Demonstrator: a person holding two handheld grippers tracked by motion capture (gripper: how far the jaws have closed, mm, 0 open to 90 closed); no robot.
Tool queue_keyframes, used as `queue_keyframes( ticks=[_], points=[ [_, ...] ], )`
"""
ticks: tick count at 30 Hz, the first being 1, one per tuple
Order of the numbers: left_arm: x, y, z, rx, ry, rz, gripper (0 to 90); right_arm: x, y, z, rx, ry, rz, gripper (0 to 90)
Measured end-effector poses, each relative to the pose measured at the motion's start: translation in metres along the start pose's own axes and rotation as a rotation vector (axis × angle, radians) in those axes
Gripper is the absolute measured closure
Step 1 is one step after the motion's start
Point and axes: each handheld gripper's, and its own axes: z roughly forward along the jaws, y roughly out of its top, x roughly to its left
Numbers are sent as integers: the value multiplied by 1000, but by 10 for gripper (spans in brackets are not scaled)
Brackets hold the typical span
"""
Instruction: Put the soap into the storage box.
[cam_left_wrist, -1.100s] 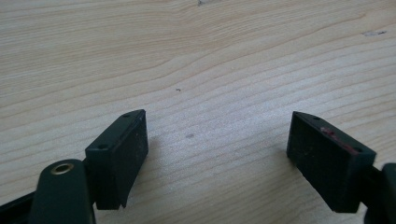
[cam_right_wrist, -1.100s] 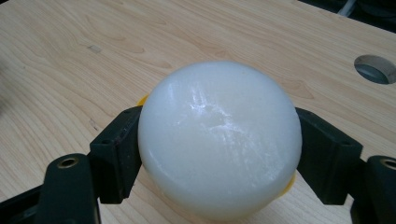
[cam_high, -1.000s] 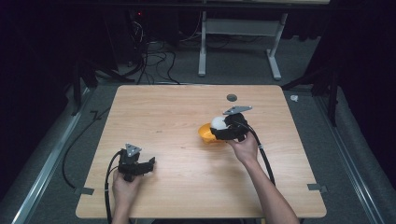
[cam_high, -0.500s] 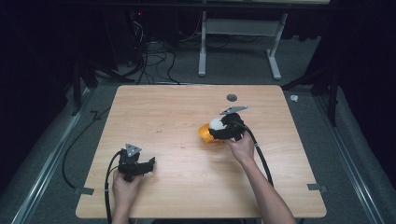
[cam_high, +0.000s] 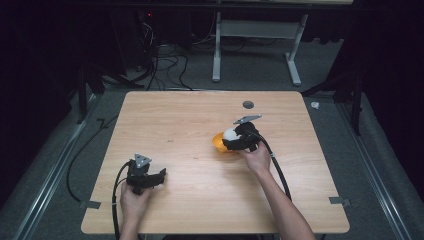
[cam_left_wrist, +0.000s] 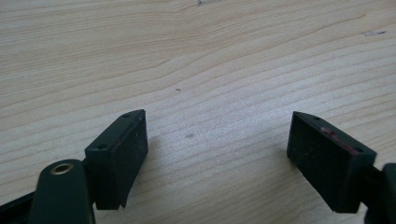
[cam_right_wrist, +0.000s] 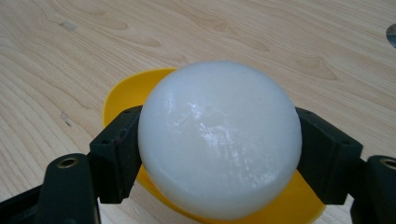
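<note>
A white translucent ball (cam_right_wrist: 219, 140) sits clamped between the two black jaws of my right gripper (cam_right_wrist: 219, 154), just above a yellow bowl (cam_right_wrist: 123, 95) on the wooden table. From the high view the ball (cam_high: 230, 134) and the bowl (cam_high: 218, 142) lie right of the table's middle, with the right gripper (cam_high: 235, 140) shut on the ball. My left gripper (cam_high: 159, 176) rests near the front left of the table, jaws wide apart; in its own view the left gripper (cam_left_wrist: 217, 154) has only bare wood between its pads.
A round dark grommet hole (cam_high: 248, 104) is set in the table (cam_high: 170, 120) toward the far side. Cables trail from both grippers off the front edge. Beyond the table stand a white desk frame (cam_high: 252, 35) and tangled cords on the floor.
The right gripper with the ball has shifted slightly left over the bowl. The left gripper has stayed put.
</note>
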Motion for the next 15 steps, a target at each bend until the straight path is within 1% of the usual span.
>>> queue_keyframes(
  ticks=[6,10,12,15],
  points=[
    [0,0,0,-2,1,0,208,1,-2,4,8,-15,-15,249],
    [0,0,0,-2,1,0,209,1,-3,7,14,-14,-3,249],
    [0,0,0,0,-1,0,208,0,-4,8,17,-15,-7,249],
    [0,0,0,-1,1,0,208,0,-4,10,23,-13,0,248]
  ],
)
